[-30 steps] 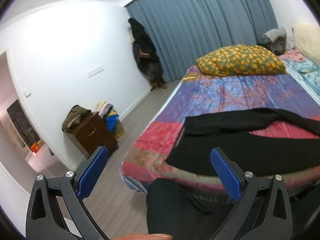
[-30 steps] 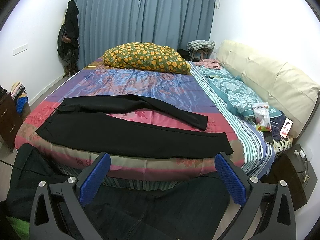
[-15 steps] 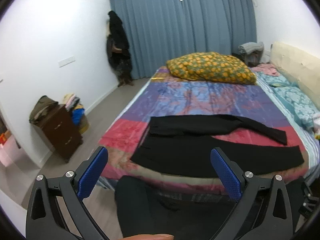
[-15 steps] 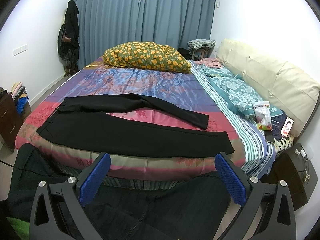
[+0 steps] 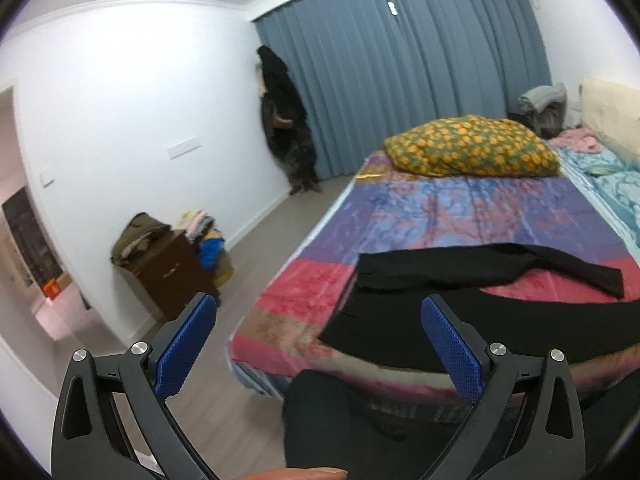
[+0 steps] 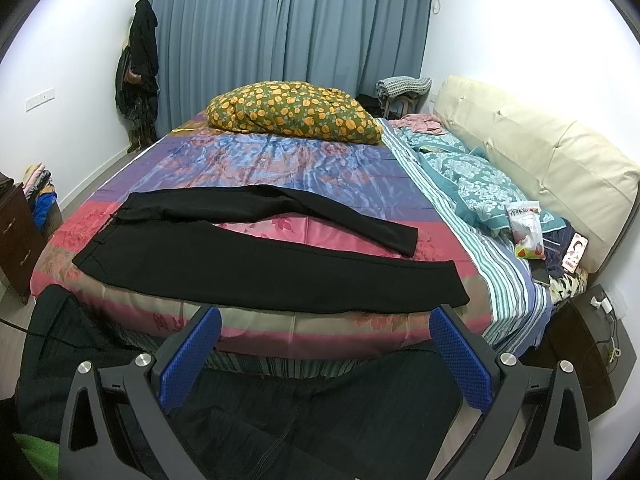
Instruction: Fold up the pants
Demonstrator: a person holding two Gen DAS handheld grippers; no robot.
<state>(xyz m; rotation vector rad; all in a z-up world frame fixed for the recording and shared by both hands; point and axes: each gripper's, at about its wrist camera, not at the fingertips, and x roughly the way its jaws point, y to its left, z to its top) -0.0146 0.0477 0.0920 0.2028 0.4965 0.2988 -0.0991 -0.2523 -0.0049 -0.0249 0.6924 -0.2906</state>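
1. Pants [image 6: 256, 256], black, lie flat across the near end of the bed [image 6: 280, 168], ahead of and beyond both pairs of fingers. Waistband sits toward the left, cuffs toward the right.
2. Legs are splayed: the near leg runs straight along the bed edge, the far leg angles away and ends short of the near cuff. A wedge of pink sheet shows between them.
3. Right gripper [image 6: 324, 350] hangs wide apart, nothing between its fingers, well short of the cloth; the near cuff lies ahead, toward its right finger.
4. Left gripper [image 5: 318, 340] is likewise spread and empty. The waistband corner [image 5: 332, 332] lies just beyond, between the fingertips in view, not touched.
5. Step in hand, by my reading: the approach, before any fold. No crease made yet.
6. Next move likely calls for bringing one leg over the other: left to the far waistband side, right to the far cuff [image 6: 404, 242], pinching thin fabric without catching the sheet.
7. Yellow flowered pillow [image 6: 296, 112] sits far beyond, clear of the work.
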